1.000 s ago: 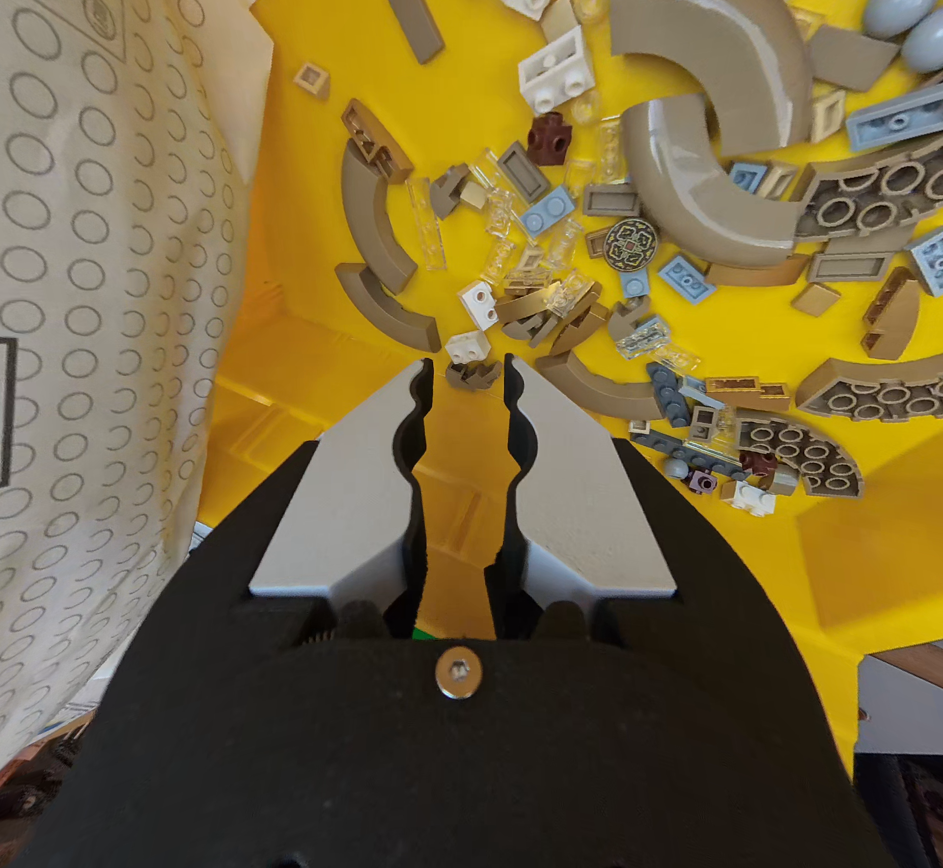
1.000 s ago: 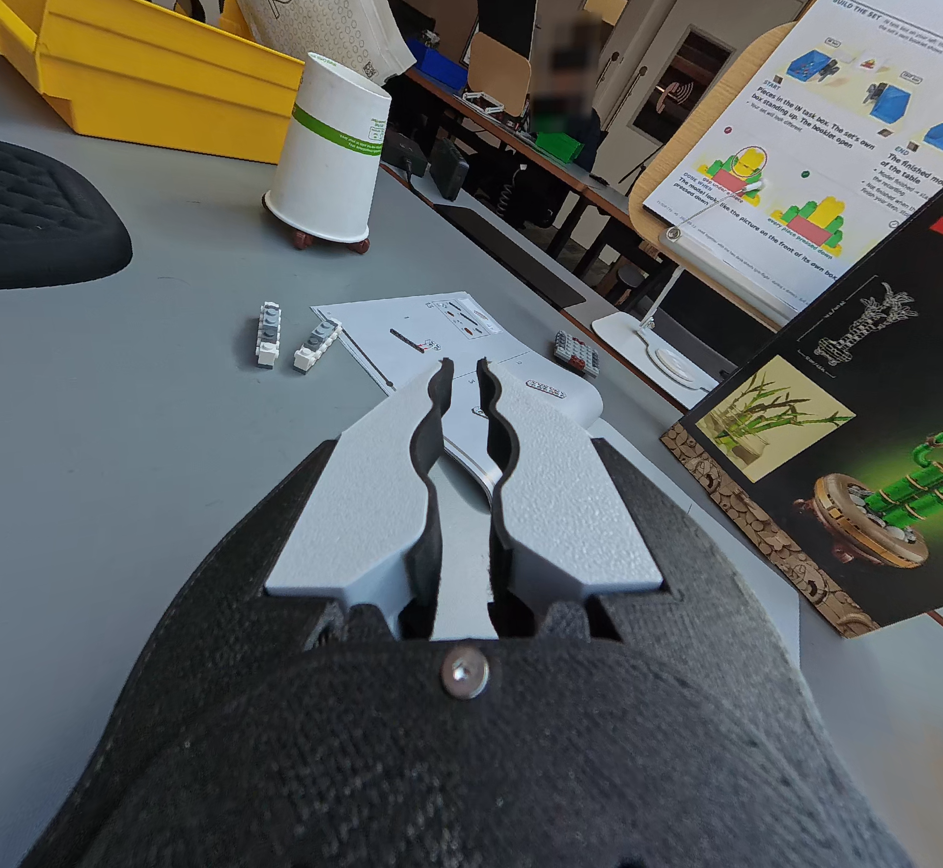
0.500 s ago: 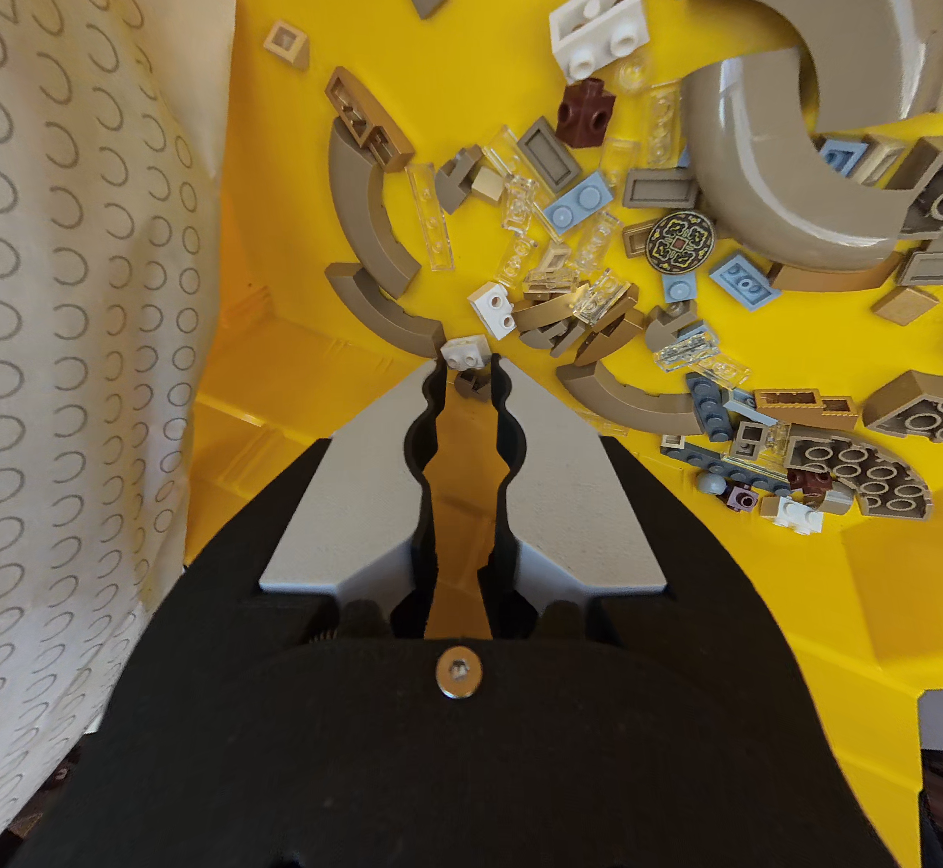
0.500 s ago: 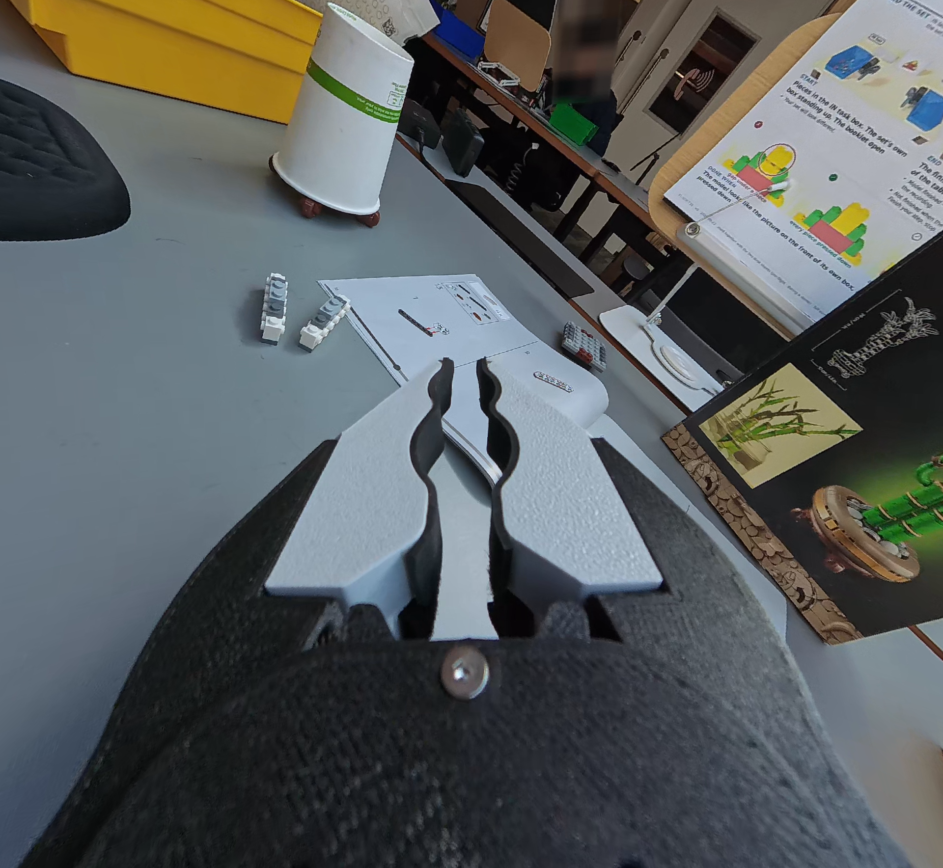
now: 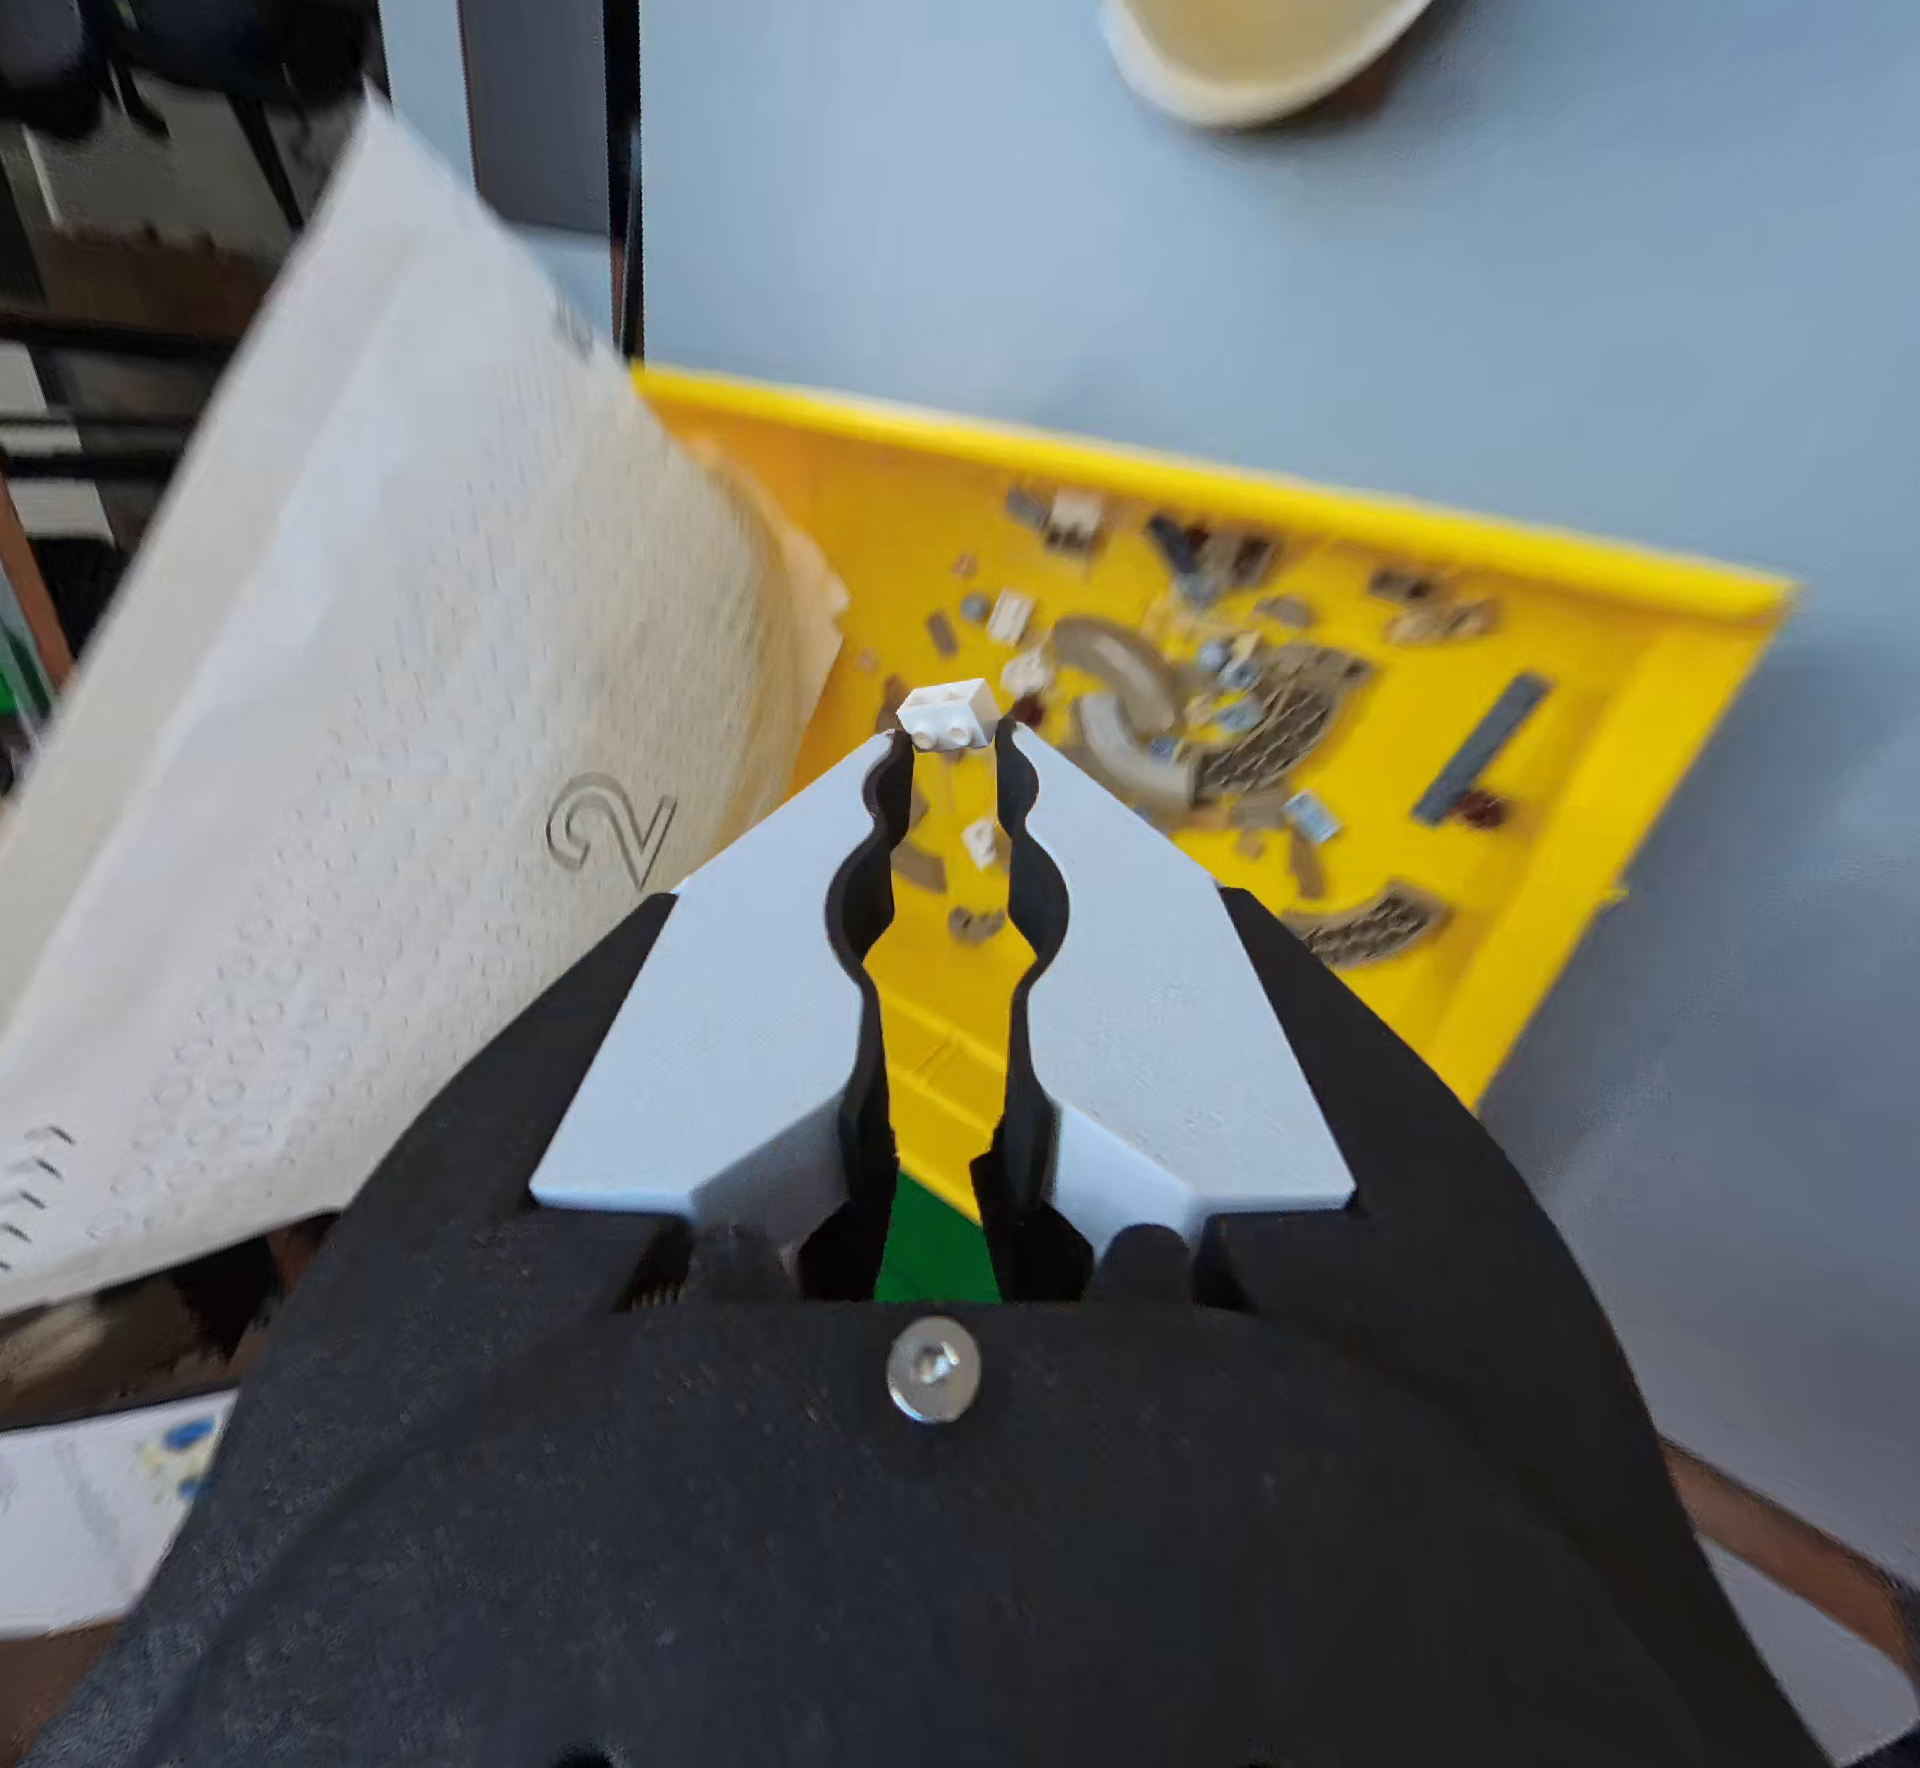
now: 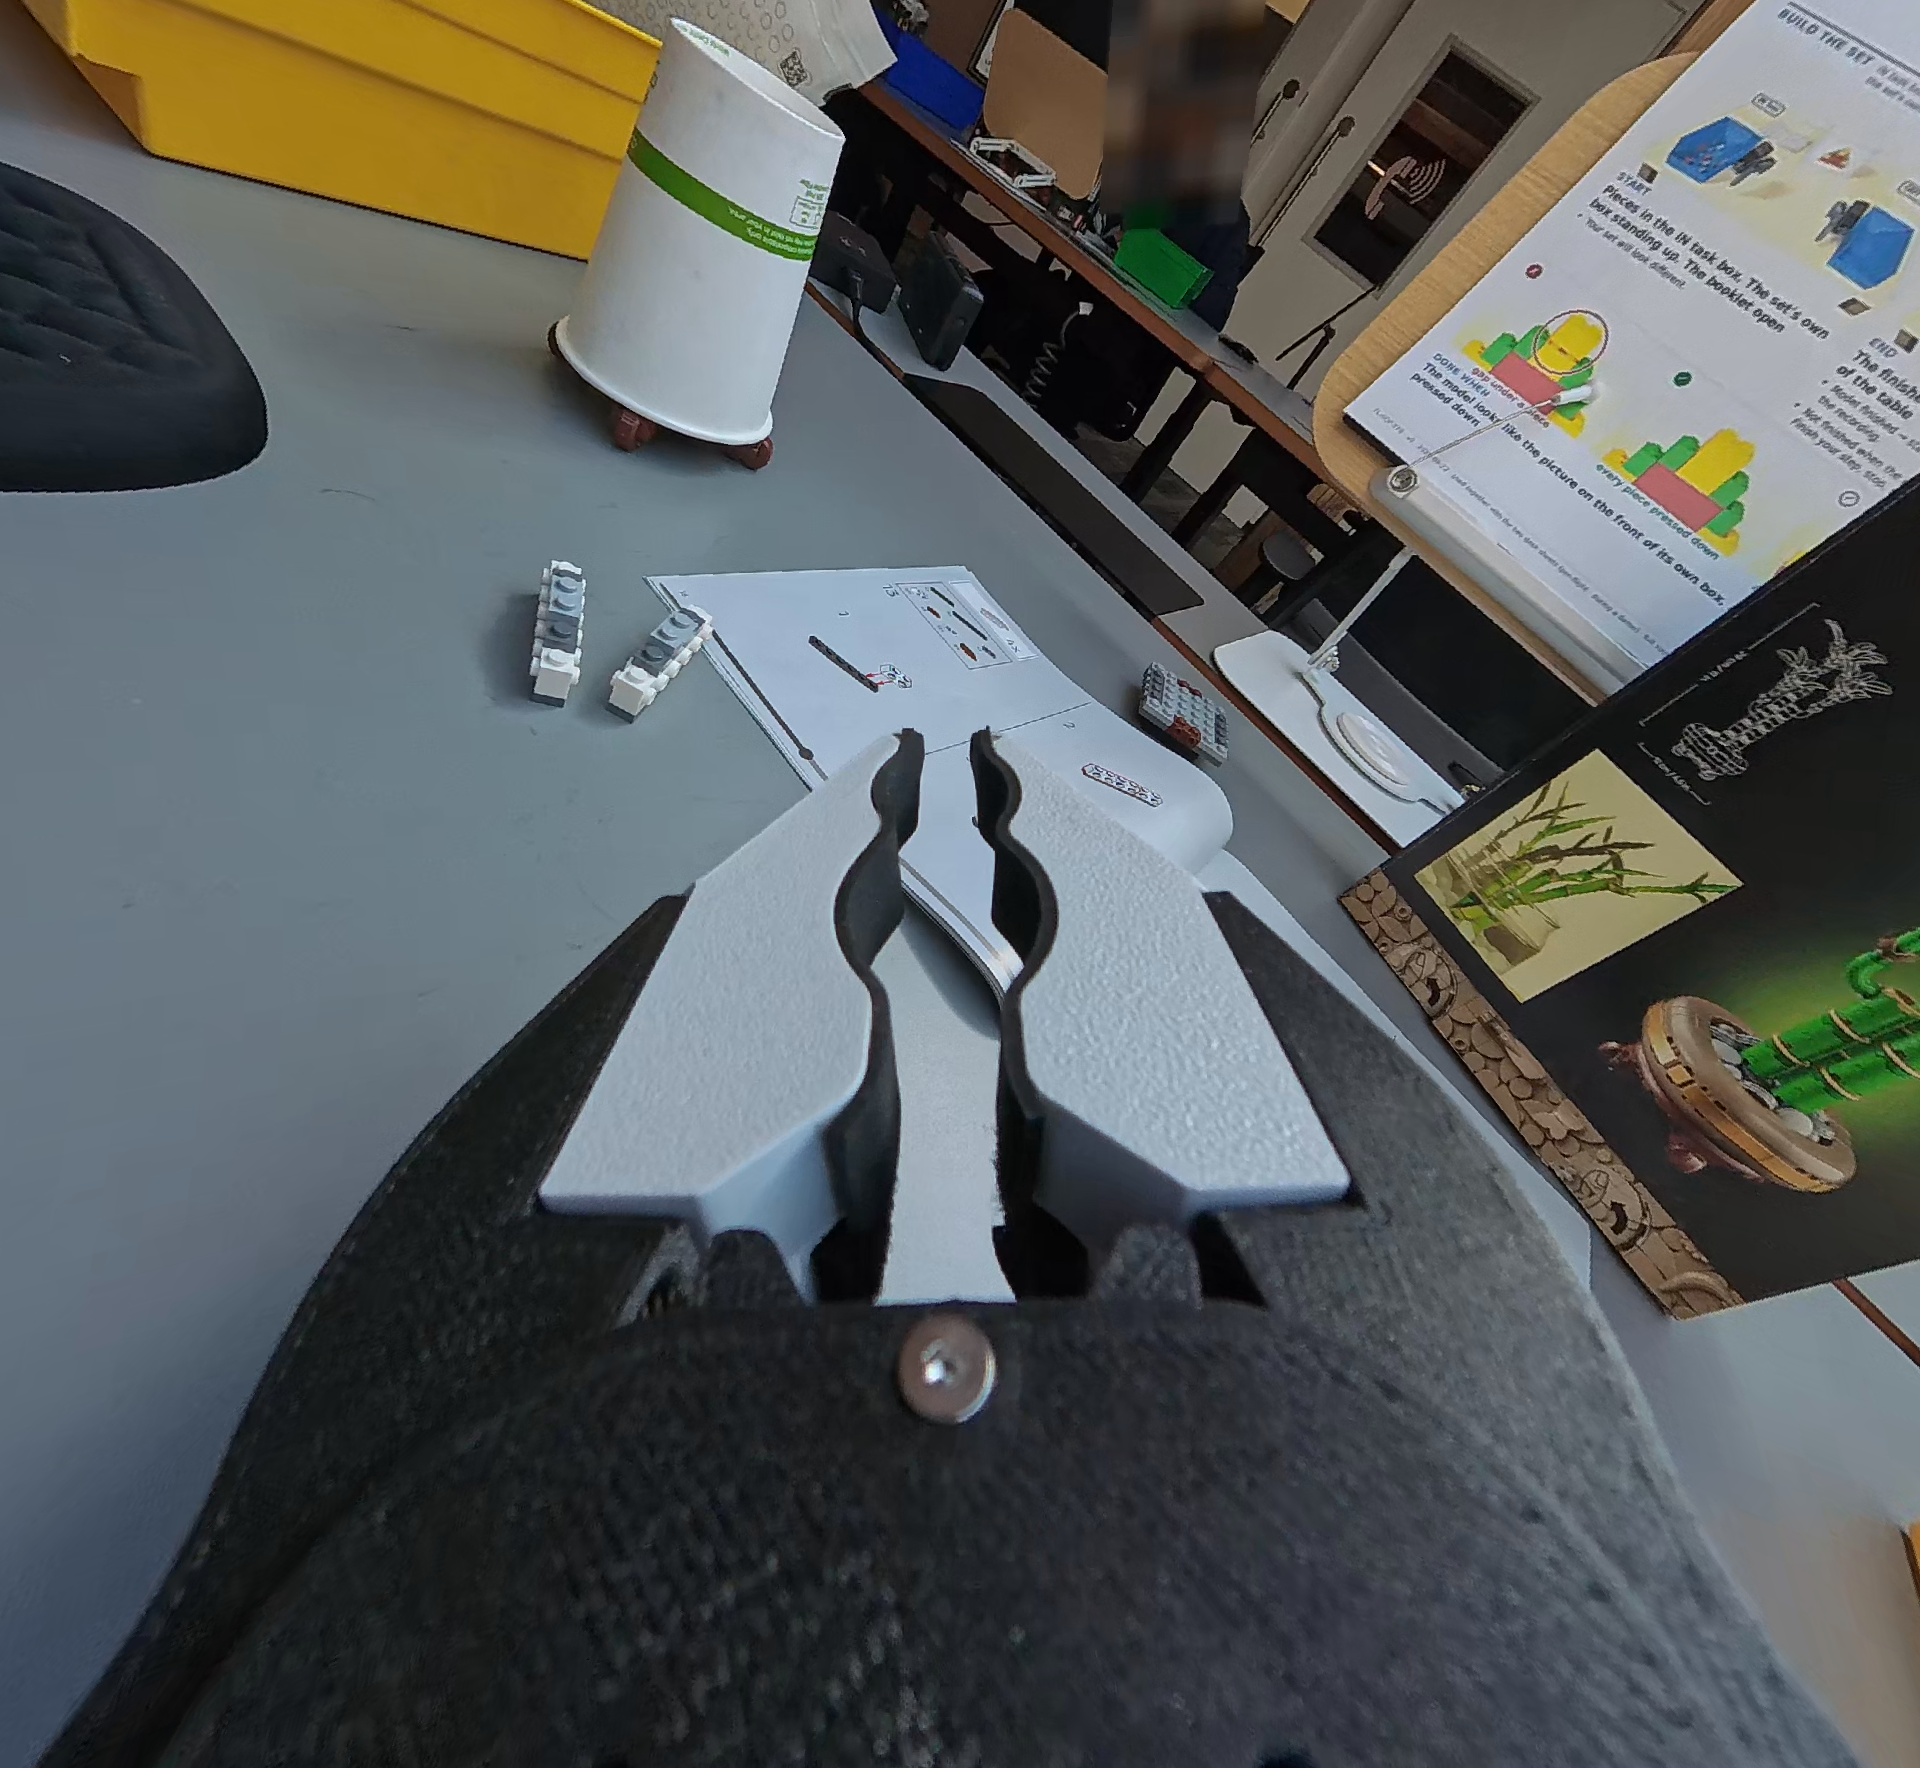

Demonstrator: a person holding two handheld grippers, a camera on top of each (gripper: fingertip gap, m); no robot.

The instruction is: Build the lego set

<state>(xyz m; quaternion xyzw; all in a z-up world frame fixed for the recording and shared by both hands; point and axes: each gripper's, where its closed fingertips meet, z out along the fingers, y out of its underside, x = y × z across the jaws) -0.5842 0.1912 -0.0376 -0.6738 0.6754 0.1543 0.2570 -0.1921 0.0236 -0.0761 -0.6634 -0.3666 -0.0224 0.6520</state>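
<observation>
Jaws of the left gripper (image 5: 948, 739) pinch a white brick (image 5: 948, 713).

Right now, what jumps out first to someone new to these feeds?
In the left wrist view, the left gripper pinches a small white brick at its fingertips, high above the yellow bin of loose pieces. In the right wrist view, the right gripper hangs empty over the open instruction booklet, with two short grey-and-white assemblies on the table beside it.

grey table (image 6: 260, 783) open w/ 2 small builds (image 6: 558, 632), booklet (image 6: 935, 679), upturned cup (image 6: 707, 243) in the way.
</observation>
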